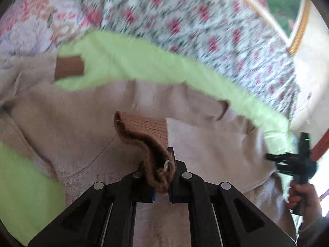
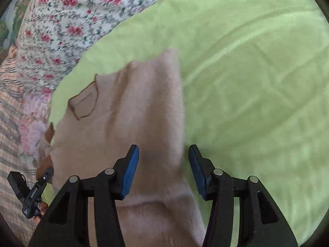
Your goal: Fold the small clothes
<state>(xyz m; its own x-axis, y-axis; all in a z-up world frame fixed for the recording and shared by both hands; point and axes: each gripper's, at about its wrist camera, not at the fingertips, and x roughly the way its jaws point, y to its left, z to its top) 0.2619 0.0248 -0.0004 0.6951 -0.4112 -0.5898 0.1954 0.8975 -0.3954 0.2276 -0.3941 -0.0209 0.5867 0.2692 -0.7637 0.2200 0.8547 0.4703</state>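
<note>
A small beige sweater [image 1: 82, 119] with brown ribbed cuffs lies spread on a light green cloth [image 2: 246, 72]. My left gripper [image 1: 162, 177] is shut on one brown cuff [image 1: 144, 131], which is lifted off the sweater's body. The other cuff [image 1: 68, 66] rests flat at the far left. In the right wrist view, my right gripper [image 2: 163, 150] stands open above the sweater's [image 2: 133, 107] right edge, with its blue pads [image 2: 130, 170] clear of the fabric. A stitched pocket outline [image 2: 84, 103] shows on the sweater. The left gripper [image 2: 46, 173] appears at the lower left.
The green cloth lies on a floral bedspread [image 1: 185, 20]. A striped fabric [image 2: 10, 103] borders it on the left of the right wrist view. A cream frame with gold trim [image 1: 300, 26] stands at the far right. A hand [image 1: 304, 197] grips the right tool's handle.
</note>
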